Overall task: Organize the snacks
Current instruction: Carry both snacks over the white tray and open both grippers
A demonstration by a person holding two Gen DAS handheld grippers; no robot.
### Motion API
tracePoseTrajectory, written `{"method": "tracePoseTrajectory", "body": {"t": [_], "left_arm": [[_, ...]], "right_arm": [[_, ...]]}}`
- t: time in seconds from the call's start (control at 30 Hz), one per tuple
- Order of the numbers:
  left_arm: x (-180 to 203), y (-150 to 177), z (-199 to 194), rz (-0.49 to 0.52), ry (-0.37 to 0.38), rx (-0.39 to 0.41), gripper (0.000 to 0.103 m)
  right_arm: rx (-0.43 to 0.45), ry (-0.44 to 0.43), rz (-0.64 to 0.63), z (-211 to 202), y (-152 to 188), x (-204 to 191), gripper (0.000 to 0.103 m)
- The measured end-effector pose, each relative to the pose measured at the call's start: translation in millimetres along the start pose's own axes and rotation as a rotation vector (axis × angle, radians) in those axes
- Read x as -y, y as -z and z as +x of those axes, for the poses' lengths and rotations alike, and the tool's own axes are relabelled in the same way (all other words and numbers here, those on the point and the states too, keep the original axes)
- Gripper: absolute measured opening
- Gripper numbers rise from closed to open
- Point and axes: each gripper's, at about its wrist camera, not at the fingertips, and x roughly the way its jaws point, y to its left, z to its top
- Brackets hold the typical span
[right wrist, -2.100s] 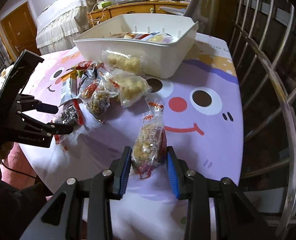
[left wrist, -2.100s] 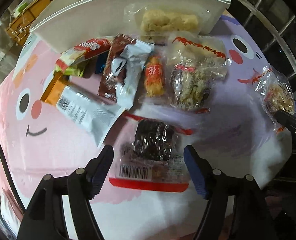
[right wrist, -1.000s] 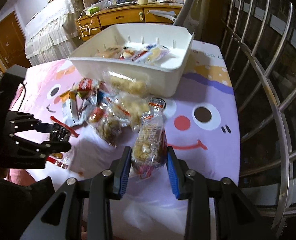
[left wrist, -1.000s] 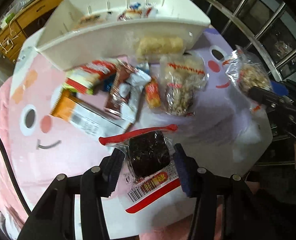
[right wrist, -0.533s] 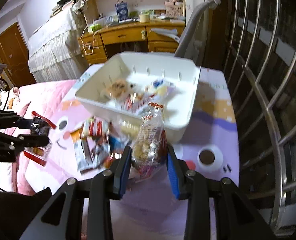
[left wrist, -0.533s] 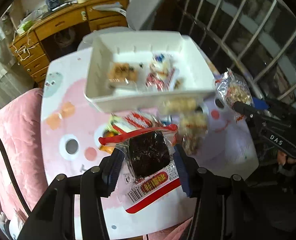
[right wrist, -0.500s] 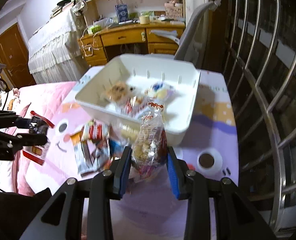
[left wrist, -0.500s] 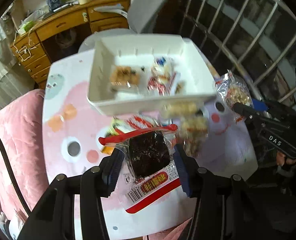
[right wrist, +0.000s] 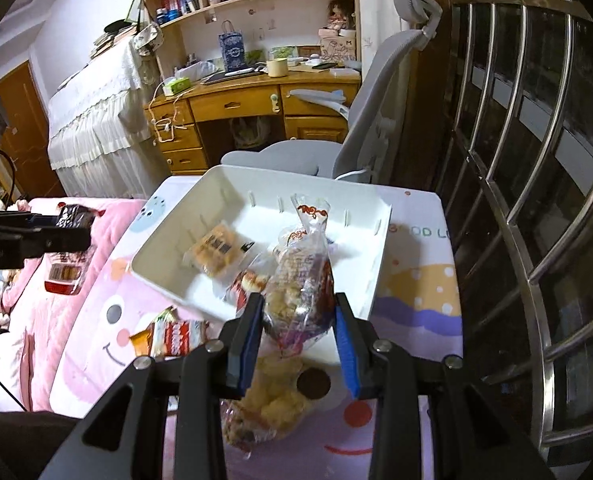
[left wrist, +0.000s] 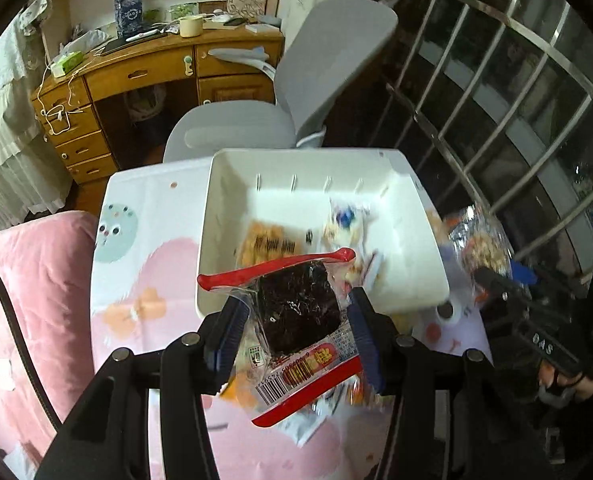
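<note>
My left gripper [left wrist: 296,320] is shut on a dark brownie packet [left wrist: 300,304] with red edges, held in the air in front of the white bin [left wrist: 408,280]. My right gripper [right wrist: 298,320] is shut on a clear puffed-snack bag [right wrist: 302,288], held above the near rim of the white bin [right wrist: 164,240]. The bin holds a cracker packet [right wrist: 216,246] and other wrapped snacks [left wrist: 348,220]. In the right wrist view the left gripper [right wrist: 72,232] hangs at the far left with its packet. In the left wrist view the right gripper [left wrist: 492,276] is at the right with its bag.
The bin stands on a pink and purple cartoon tablecloth [right wrist: 416,292]. Loose snacks lie in front of it, among them a red and white packet [right wrist: 176,334] and a puffed-snack bag [right wrist: 272,412]. A grey office chair [left wrist: 296,112] and a wooden desk [right wrist: 232,108] stand behind. Metal window bars [right wrist: 536,200] line the right.
Both grippers have risen and moved toward the bin with their packets. The bin's inside now shows fuller, and the loose snacks have dropped to the bottom of both views.
</note>
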Motion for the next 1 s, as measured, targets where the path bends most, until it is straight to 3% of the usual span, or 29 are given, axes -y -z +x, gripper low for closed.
{"method": "tracePoseTrajectory", "body": {"t": [0.3, 0.37, 0.43, 0.47, 0.6, 1.0], "left_arm": [[-6, -26, 43, -0.024, 0.045, 0.023, 0.05], [-4, -28, 52, -0.033, 0.038, 0.013, 0.055], [-3, -29, 57, -0.049, 0.032, 0.001, 0.077], [-4, -29, 57, -0.055, 0.031, 0.004, 0.079], [-3, -27, 56, -0.057, 0.033, 0.006, 0.081], [-5, -1, 30, -0.124, -0.059, 0.026, 0.081]], "right_arm": [[-0.03, 0.046, 0.088, 27, -14, 22, 0.035], [-0.038, 0.052, 0.11, 33, -15, 26, 0.035], [-0.057, 0.063, 0.132, 39, -15, 29, 0.037], [-0.067, 0.065, 0.142, 42, -15, 30, 0.038], [-0.071, 0.07, 0.149, 42, -15, 30, 0.051], [-0.092, 0.012, 0.248, 27, 1, 37, 0.064]]}}
